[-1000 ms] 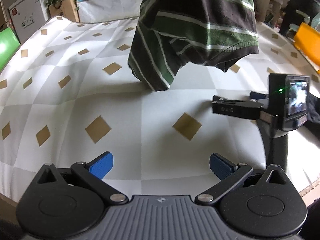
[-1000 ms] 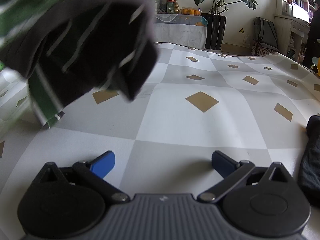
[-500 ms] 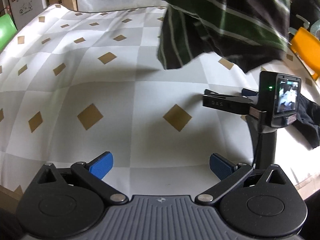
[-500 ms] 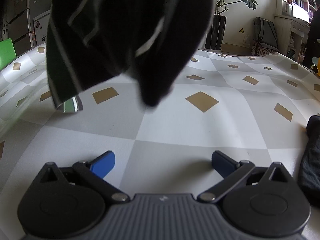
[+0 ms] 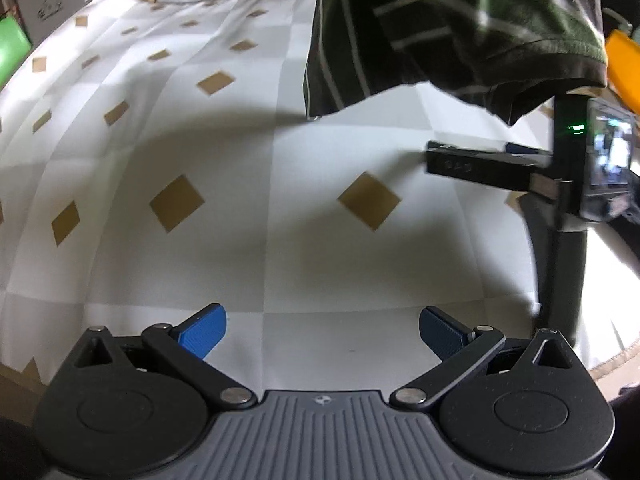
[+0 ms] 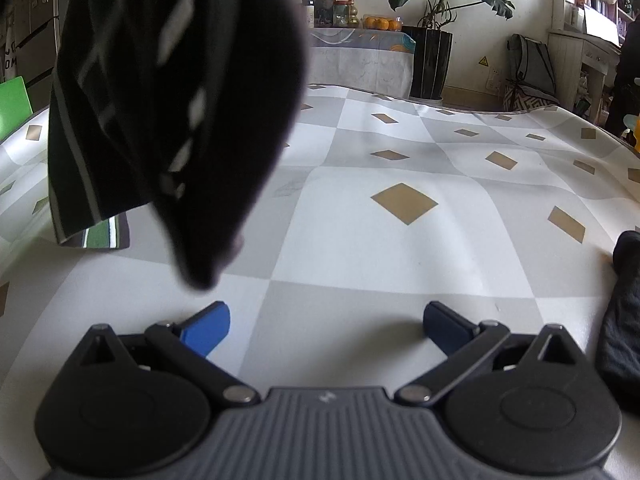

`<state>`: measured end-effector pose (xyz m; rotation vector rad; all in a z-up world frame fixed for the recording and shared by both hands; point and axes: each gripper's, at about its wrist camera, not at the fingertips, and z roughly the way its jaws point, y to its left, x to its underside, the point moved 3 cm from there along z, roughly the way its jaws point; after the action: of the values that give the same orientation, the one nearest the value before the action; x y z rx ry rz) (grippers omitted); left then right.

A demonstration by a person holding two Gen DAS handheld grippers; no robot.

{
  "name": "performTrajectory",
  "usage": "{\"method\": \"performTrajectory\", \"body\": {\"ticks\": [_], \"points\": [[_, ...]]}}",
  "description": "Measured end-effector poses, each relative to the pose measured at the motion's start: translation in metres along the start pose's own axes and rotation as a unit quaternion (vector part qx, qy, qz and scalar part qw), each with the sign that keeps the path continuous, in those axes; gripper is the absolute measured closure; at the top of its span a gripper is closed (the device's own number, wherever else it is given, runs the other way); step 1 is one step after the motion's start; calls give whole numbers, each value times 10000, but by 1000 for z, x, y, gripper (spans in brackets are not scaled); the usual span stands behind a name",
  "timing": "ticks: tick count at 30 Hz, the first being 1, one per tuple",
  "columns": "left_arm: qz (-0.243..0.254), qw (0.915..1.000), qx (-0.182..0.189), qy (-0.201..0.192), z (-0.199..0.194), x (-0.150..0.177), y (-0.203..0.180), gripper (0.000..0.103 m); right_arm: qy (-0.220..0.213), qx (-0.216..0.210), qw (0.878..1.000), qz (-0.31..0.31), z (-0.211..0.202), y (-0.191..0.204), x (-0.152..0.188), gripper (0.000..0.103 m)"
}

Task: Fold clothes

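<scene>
Left tool (image 5: 322, 330) fingers spread, empty; right tool (image 6: 326, 326) fingers spread, empty.

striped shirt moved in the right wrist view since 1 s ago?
Yes. The striped shirt has swung right and lower against the tan diamond on the tablecloth, now hanging near the right gripper.

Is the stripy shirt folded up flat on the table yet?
No. The stripy shirt hangs bunched in the air above the table, only a low corner seems to touch it. Both grippers' jaws are open and empty.
</scene>
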<state>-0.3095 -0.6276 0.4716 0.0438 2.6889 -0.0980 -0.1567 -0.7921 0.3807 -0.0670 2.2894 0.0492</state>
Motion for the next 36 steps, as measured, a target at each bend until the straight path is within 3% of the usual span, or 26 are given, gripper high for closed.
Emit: {"method": "performTrajectory", "body": {"ticks": [4, 12, 36], "points": [[20, 9995, -195, 261, 16, 2, 3, 0, 0, 0, 10000, 0, 0, 0, 0, 0], [-124, 9976, -105, 679, 42, 9, 6, 0, 0, 0, 10000, 0, 0, 0, 0, 0], [-18, 9975, -53, 706, 44, 6, -1, 2, 0, 1, 10000, 0, 0, -1, 0, 0]]}}
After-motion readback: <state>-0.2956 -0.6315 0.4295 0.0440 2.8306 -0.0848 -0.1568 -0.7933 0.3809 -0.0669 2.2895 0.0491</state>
